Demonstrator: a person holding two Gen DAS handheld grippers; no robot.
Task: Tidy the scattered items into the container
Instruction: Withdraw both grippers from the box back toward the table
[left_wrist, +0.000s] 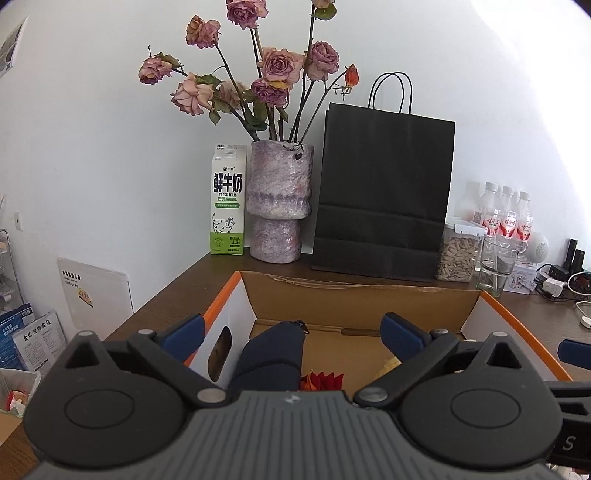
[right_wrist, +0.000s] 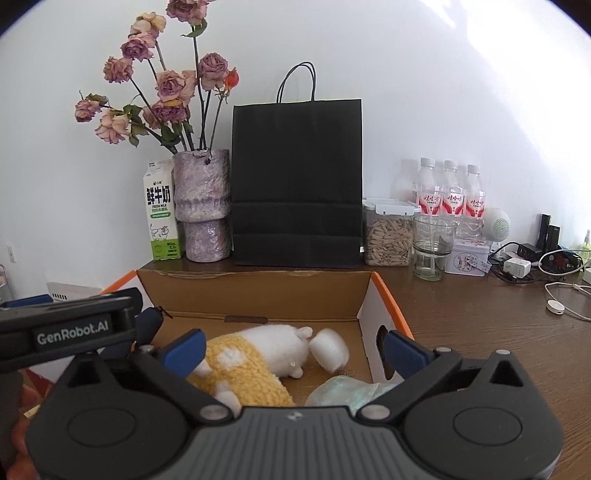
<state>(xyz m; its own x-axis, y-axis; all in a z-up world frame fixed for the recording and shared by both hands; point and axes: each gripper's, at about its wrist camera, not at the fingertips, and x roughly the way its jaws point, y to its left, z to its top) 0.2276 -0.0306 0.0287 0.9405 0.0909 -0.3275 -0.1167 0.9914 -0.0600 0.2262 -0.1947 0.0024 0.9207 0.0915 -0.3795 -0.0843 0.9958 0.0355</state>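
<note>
Right wrist: plush toy (right_wrist: 258, 354) lies in box (right_wrist: 258, 291) below open right hand-held gripper (right_wrist: 295, 349).

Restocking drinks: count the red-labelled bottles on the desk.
3 water bottles, side by side at the wall behind the glass; a fourth may hide behind.

Brown wooden worktop (right_wrist: 480, 325) against white wall (right_wrist: 406, 92). Along the back, left to right: milk carton (right_wrist: 161, 218), white and green, upright; just beside it a mottled purple vase (right_wrist: 203, 210) holding wilted pink roses (right_wrist: 170, 86); black paper bag (right_wrist: 297, 184) with cord handles, upright; clear jar (right_wrist: 388, 236) of pale seeds, white lid; empty glass cup (right_wrist: 433, 247) in front of three water bottles (right_wrist: 450, 195) with red labels; small printed tin (right_wrist: 467, 260); round white speaker (right_wrist: 498, 221). Far right: white charger (right_wrist: 517, 266), tangled cables (right_wrist: 561, 291). Left of worktop edge, lower down: blue and white printed packets (left_wrist: 35, 339).
</note>
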